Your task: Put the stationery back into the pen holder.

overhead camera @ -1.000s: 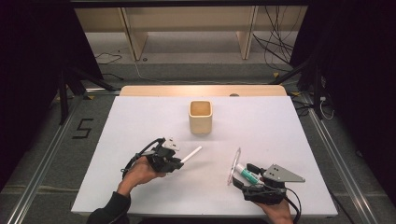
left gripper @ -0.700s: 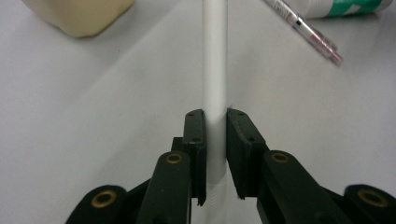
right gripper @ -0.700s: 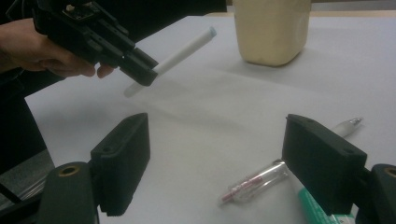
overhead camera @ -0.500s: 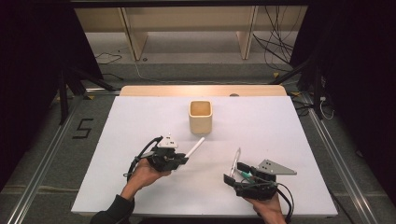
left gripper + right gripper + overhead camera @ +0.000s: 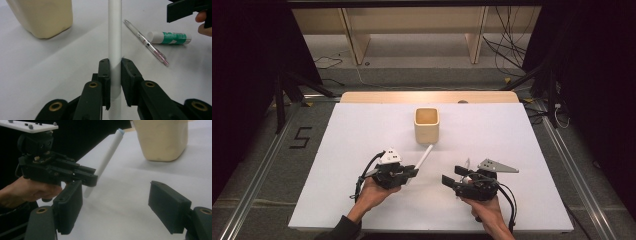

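Left gripper (image 5: 115, 82) clamped on white tube (image 5: 115, 37) mid-table near cup (image 5: 426, 125), right gripper (image 5: 115, 207) just closing slightly on nothing; risk: tilted tube clipping cup rim, tipping it.

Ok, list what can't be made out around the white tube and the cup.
- White tube: left gripper view, far end cut off by the top edge.
- Cup: left gripper view, top cut off, so contents unseen.
- Glue stick: left gripper view, label print too small.
- Pen: high view, mostly hidden by the right gripper.
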{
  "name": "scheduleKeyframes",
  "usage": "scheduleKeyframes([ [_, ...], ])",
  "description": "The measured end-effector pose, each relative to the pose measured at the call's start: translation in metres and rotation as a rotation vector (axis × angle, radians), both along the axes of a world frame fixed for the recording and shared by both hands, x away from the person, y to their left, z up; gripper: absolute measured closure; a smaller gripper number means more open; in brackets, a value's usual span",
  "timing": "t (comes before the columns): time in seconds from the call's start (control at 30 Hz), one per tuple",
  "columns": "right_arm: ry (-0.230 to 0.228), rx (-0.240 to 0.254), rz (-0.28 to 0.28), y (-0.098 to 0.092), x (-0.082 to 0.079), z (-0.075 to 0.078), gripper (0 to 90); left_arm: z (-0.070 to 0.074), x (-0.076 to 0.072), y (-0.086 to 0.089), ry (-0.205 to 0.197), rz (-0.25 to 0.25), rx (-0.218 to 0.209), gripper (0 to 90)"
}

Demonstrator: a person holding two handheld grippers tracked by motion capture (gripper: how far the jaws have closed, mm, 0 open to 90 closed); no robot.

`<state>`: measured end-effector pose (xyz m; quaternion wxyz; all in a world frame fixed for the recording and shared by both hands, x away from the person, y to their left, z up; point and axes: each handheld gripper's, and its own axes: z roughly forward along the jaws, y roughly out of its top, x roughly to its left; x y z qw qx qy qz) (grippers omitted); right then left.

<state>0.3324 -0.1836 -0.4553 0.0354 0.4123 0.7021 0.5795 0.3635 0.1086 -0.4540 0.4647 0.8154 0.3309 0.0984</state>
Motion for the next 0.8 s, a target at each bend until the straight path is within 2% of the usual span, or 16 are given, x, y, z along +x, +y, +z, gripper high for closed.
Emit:
scheduleKeyframes([
  [0.23, 0.040, 0.028, 0.008, 0.009, 0.011, -0.002, 32.2, 0.001, -0.008, -0.008, -0.007, 0.007, -0.047, 78.0],
  [0.47, 0.071, 0.060, -0.004, 0.011, 0.019, -0.004, 37.2, 0.002, -0.012, -0.015, -0.035, 0.003, -0.052, 78.0],
  [0.8, 0.083, 0.088, 0.014, 0.021, 0.025, -0.004, 43.5, -0.001, -0.017, -0.021, -0.039, -0.007, -0.071, 78.0],
])
